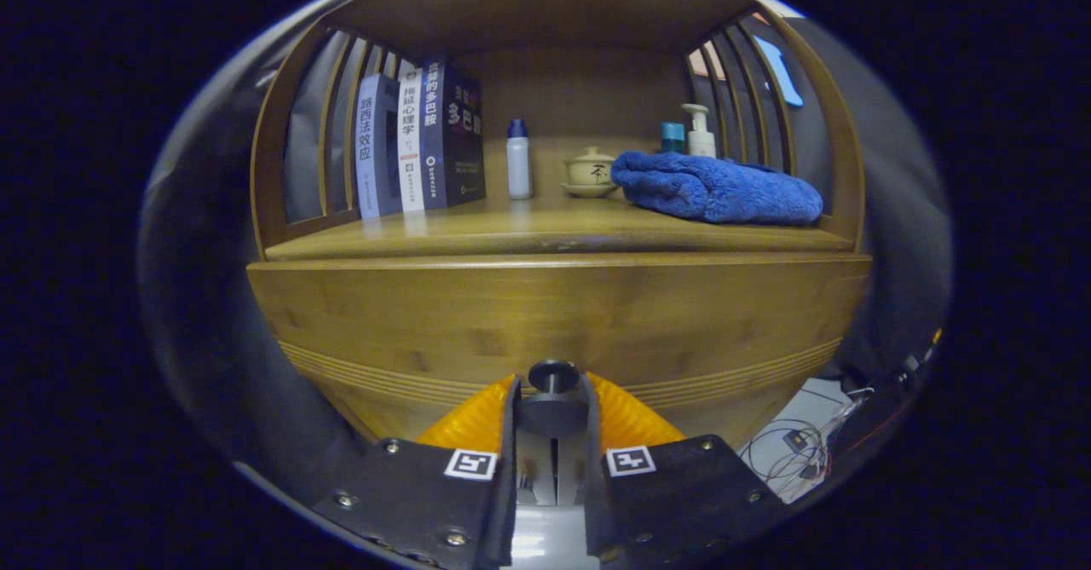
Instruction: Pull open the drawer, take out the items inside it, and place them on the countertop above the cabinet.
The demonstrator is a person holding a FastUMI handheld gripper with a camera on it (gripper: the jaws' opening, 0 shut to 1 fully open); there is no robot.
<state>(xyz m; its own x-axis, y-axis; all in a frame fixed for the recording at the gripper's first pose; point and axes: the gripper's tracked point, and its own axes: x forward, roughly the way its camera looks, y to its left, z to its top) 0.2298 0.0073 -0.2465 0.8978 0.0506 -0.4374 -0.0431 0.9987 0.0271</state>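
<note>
Gripper (pixel 552 408) clamped on the dark knob (pixel 553 380) of the wooden drawer (pixel 554 314) — blue towel (pixel 716 188), books (pixel 418 140) on the worktop (pixel 545 233) above.

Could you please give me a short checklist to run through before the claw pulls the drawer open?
1. Claw closed around the dark round metal drawer knob: ok, one finger on each side.
2. Both fingers actually pressing on the knob: cannot tell.
3. Wooden drawer front still closed: ok, it looks flush under the shelf.
4. Landing space on the wooden countertop: ok, bare wood in front of the folded blue fleece towel and white bottle with blue cap.
5. Items inside drawer: cannot tell.
</note>
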